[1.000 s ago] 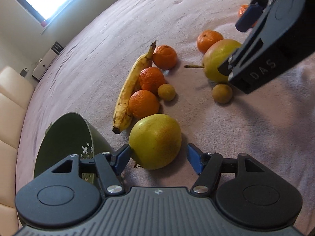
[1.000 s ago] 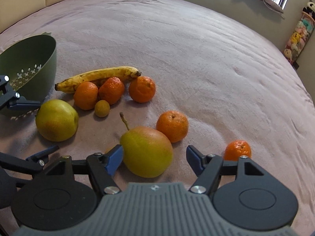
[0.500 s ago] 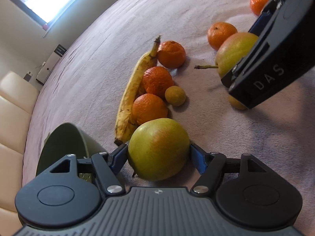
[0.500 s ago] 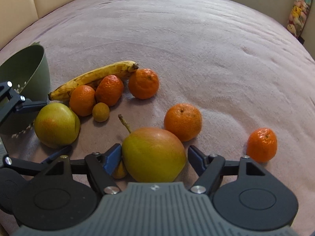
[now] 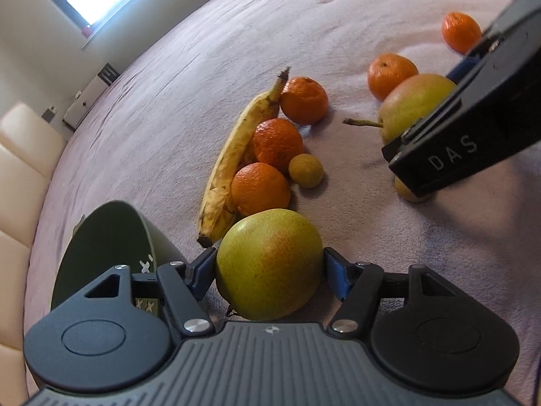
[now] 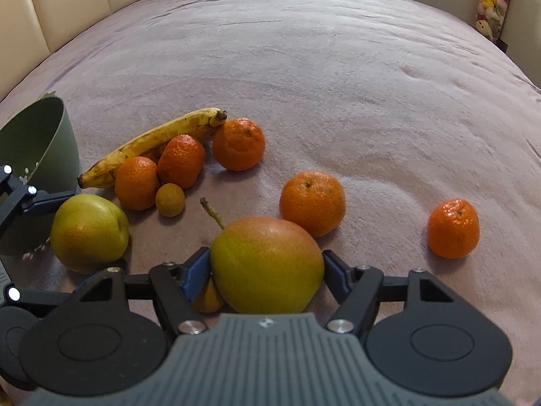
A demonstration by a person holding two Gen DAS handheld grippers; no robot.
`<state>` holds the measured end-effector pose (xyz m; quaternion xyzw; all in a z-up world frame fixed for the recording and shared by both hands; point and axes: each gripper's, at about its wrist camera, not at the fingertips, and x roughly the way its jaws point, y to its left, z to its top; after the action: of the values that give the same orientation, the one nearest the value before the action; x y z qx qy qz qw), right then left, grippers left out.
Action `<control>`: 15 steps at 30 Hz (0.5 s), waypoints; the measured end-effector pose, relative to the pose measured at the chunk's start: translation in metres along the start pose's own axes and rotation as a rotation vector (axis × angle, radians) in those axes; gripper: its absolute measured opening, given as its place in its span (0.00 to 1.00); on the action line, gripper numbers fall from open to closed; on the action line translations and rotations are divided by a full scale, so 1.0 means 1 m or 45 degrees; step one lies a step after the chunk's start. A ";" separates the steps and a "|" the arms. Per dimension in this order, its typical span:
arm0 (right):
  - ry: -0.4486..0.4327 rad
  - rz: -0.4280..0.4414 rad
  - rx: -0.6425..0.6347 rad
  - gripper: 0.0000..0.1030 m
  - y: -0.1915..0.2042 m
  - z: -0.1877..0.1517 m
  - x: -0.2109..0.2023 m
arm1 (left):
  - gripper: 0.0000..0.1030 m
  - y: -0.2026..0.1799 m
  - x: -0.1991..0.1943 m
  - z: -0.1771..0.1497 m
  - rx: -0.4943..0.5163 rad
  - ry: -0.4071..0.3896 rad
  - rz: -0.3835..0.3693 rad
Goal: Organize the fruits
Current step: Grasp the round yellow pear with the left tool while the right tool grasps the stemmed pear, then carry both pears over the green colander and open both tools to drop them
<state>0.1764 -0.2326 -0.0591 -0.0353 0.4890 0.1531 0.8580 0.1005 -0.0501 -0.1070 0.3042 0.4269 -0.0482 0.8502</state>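
Note:
My left gripper is shut on a yellow-green pear that rests on the mauve bedcover. My right gripper is shut on a second, stemmed pear, which also shows in the left wrist view. A small brown-yellow fruit lies under the right gripper's left finger. A banana, three mandarins and a small round fruit lie together. Two more mandarins lie to the right.
A dark green colander stands tilted at the left, next to my left gripper, and shows in the right wrist view. A cream padded headboard runs along the bed's far left. Plush toys hang at the far right.
Both grippers moved forward around their pears and closed on them. The fruits on the cover have not shifted.

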 end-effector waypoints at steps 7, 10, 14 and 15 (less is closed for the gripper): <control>-0.043 -0.025 -0.004 0.66 0.004 0.000 -0.013 | 0.75 0.006 -0.025 0.003 -0.069 -0.056 -0.042; -0.071 -0.027 0.008 0.66 0.004 0.002 -0.022 | 0.75 0.010 -0.038 0.003 -0.106 -0.090 -0.058; -0.104 -0.024 0.030 0.66 0.007 0.006 -0.035 | 0.75 0.021 -0.057 0.004 -0.185 -0.146 -0.094; -0.115 -0.020 0.038 0.66 0.008 0.007 -0.038 | 0.75 0.024 -0.061 0.005 -0.209 -0.159 -0.104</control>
<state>0.1619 -0.2326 -0.0221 -0.0196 0.4517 0.1404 0.8808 0.0734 -0.0443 -0.0469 0.2124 0.3876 -0.0665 0.8946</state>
